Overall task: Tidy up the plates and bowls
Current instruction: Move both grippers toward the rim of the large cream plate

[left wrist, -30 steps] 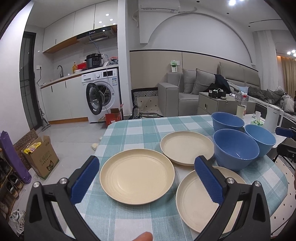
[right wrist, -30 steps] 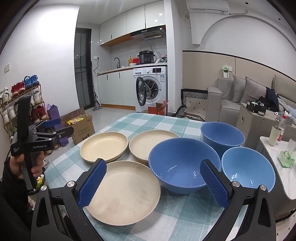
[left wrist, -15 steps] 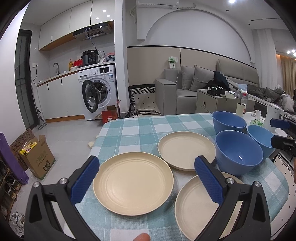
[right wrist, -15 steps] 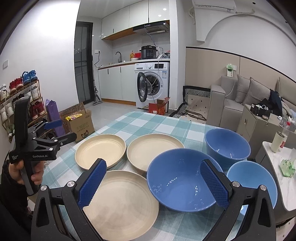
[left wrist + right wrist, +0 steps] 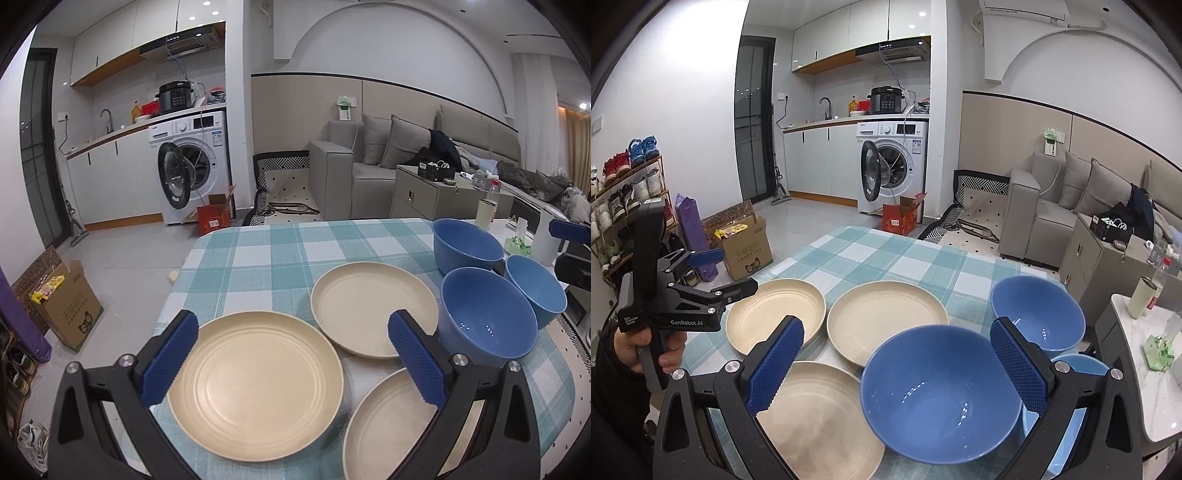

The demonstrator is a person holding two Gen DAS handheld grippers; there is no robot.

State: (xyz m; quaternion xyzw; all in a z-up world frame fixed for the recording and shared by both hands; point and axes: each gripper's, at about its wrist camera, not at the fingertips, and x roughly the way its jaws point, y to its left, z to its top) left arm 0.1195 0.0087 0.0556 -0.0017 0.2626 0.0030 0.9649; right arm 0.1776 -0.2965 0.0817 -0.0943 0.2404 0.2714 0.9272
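Note:
Three cream plates lie on the checked tablecloth [image 5: 280,258]: a near-left plate [image 5: 255,384], a far plate [image 5: 373,314] and a near-right plate [image 5: 399,428]. Three blue bowls stand to their right: a near bowl [image 5: 487,321], a far bowl [image 5: 467,247] and a right bowl [image 5: 535,291]. My left gripper [image 5: 291,358] is open and empty, just above the near-left plate. My right gripper [image 5: 897,365] is open and empty, straddling the near bowl [image 5: 942,398] from above. The left gripper [image 5: 720,273] also shows in the right wrist view, over the left plate [image 5: 775,314].
A white side table [image 5: 1152,369] with a cup and tissue stands right of the table. A cardboard box [image 5: 62,306] sits on the floor to the left. A washing machine [image 5: 192,166] with open door and a grey sofa [image 5: 369,173] lie beyond.
Both grippers have moved forward and lower over the table. The right gripper now sits closer over the near blue bowl. Both stay open.

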